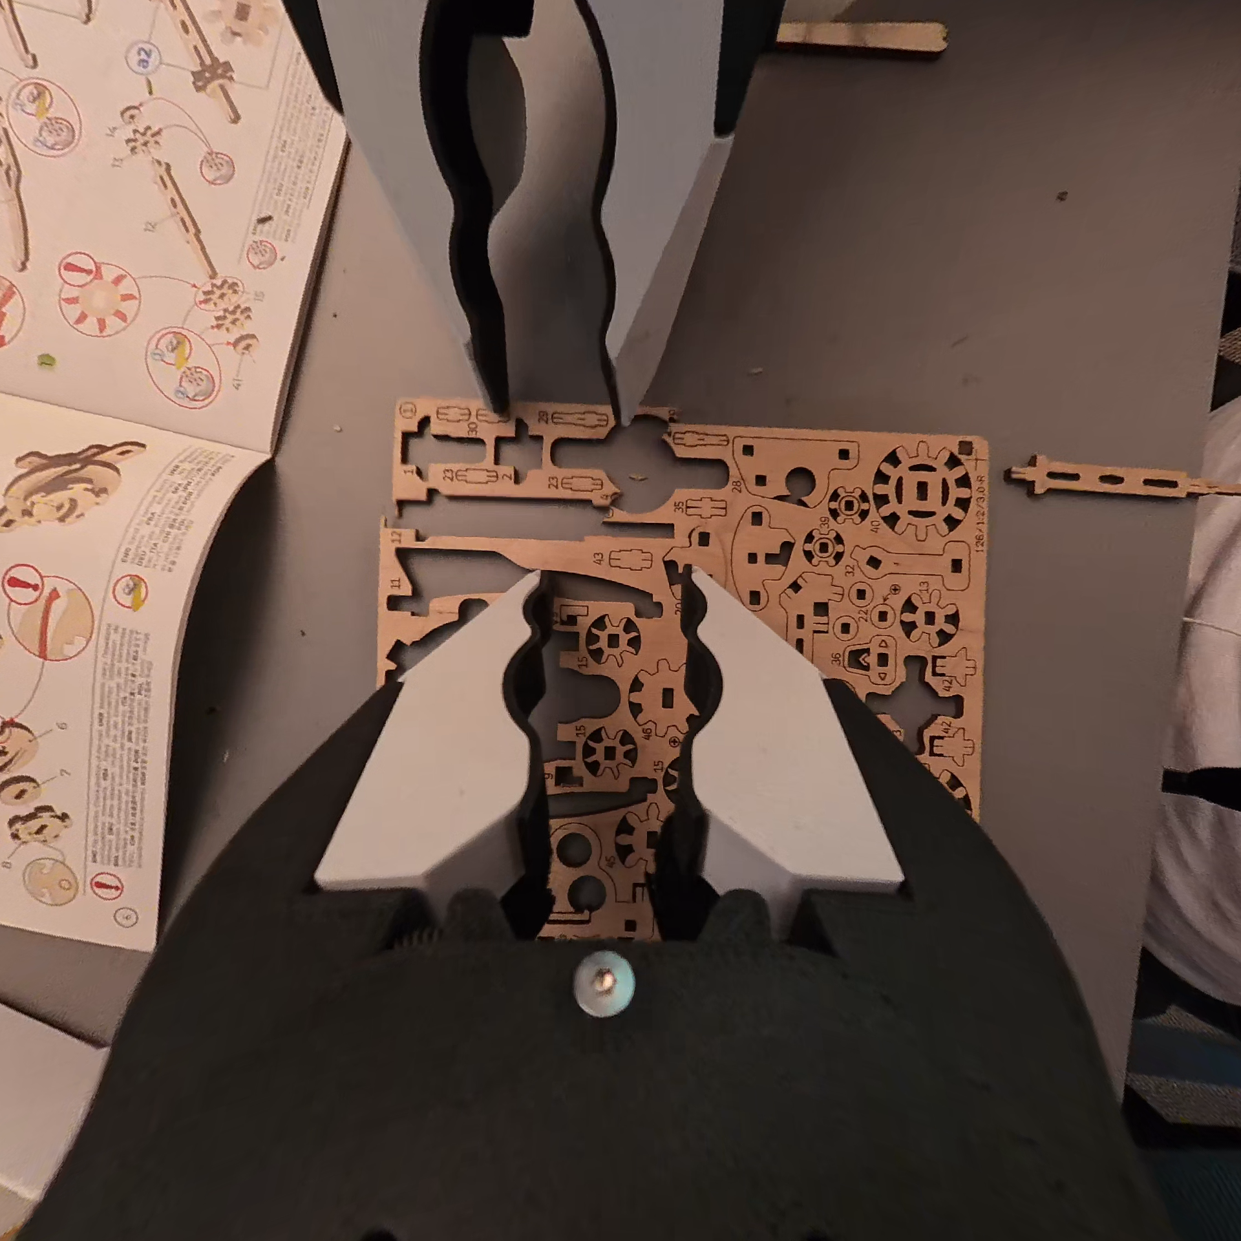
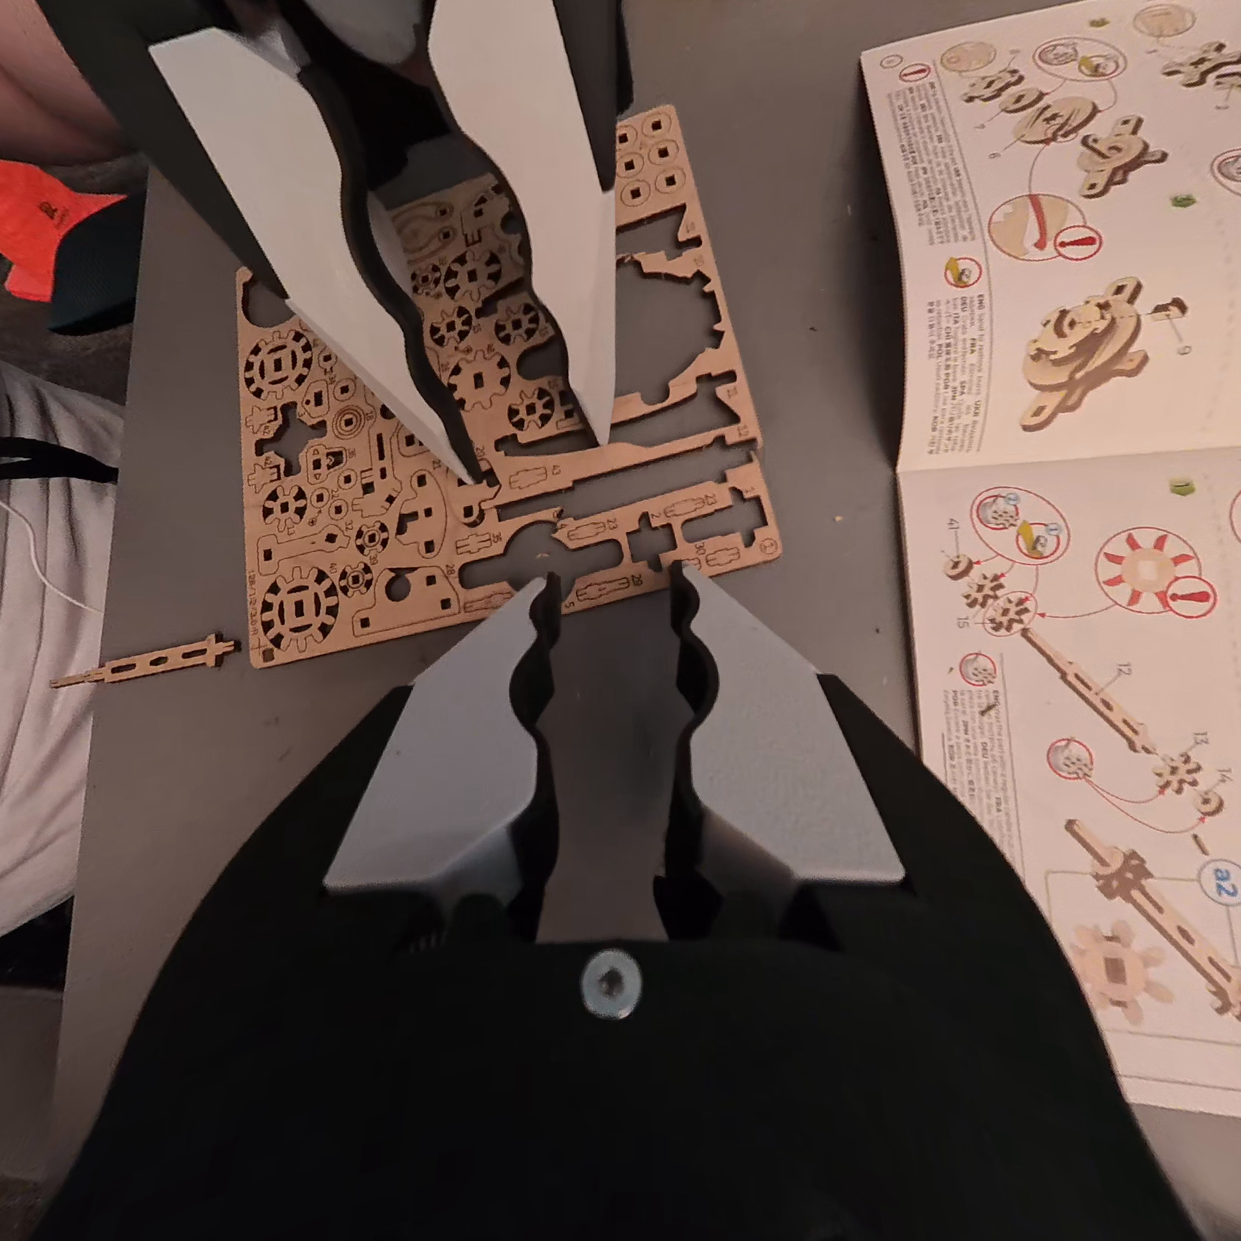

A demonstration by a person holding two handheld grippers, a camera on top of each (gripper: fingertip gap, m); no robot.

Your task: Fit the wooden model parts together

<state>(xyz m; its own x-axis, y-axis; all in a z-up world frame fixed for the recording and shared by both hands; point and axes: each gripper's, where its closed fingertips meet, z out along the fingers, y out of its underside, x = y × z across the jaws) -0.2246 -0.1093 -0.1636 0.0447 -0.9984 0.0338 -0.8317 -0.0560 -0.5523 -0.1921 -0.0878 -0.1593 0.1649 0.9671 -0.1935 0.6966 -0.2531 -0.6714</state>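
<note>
A laser-cut wooden parts sheet (image 1: 765,467) lies flat on the grey table, with gears and other pieces still in it and several cut-outs empty. It also shows in the right wrist view (image 2: 430,503). My left gripper (image 1: 614,576) is open and empty, its tips over the sheet's middle. My right gripper (image 2: 614,574) is open and empty, its tips at the sheet's edge by the strip of small pegs. The two grippers face each other: the right gripper (image 1: 563,413) shows in the left wrist view and the left gripper (image 2: 537,460) in the right wrist view. A loose slotted wooden rod (image 1: 1115,480) (image 2: 154,661) lies beside the sheet.
An open instruction booklet (image 1: 134,470) (image 2: 1074,537) lies beside the sheet. Another wooden stick (image 1: 866,37) lies at the far table edge. A person's white clothing (image 1: 1209,671) (image 2: 40,604) is at the table edge near the rod. An orange item (image 2: 47,221) lies off the table. Some 5 cm of space lies between my two pairs of fingers. From the left gripper's tips to the loose slotted wooden rod (image 2: 154,661) is close to 12 cm. It is also in sight in the left wrist view (image 1: 1119,476).
</note>
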